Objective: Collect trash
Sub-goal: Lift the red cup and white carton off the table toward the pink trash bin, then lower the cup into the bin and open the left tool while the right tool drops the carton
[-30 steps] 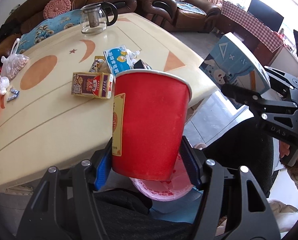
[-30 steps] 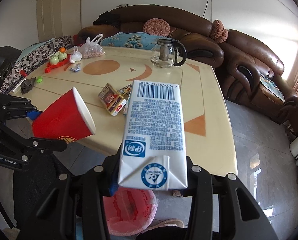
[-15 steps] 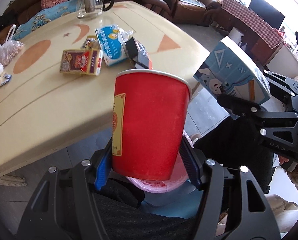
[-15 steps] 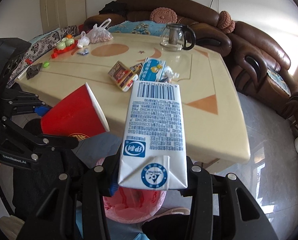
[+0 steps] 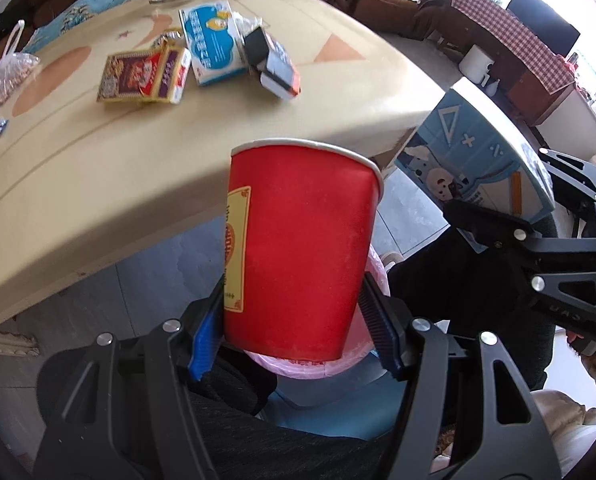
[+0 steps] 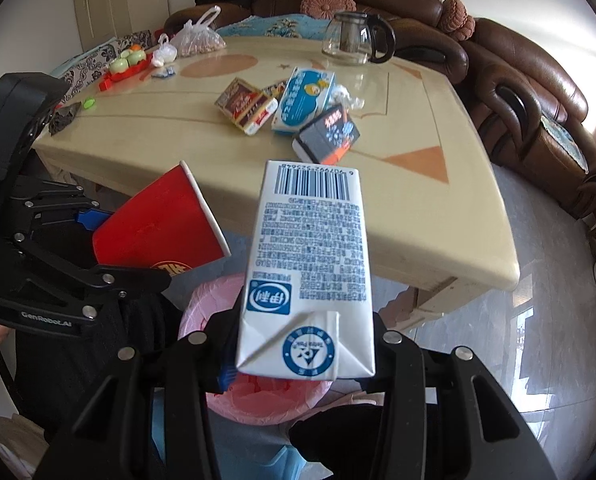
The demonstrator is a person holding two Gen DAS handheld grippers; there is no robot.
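Behind, at frame top, more trash is lying on the table (image 6: 437, 216). Left gripper (image 5: 294, 332) is clenching the red cup (image 5: 298, 248), right gripper (image 6: 301, 356) the milk carton (image 6: 309, 264), above the pink-lined bin (image 6: 258, 396) at bottom centre; releasing off-centre risks missing.

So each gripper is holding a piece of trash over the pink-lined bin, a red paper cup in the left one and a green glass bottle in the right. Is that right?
Not quite. The right gripper holds a white milk carton, not a bottle, as the right wrist view shows. The left gripper does hold the red paper cup, both over the pink-lined bin.

Glass teapot (image 6: 351, 40) on beige table (image 6: 437, 216), brown leather sofa (image 6: 529, 80) behind, bagged nuts (image 6: 198, 36) at far edge
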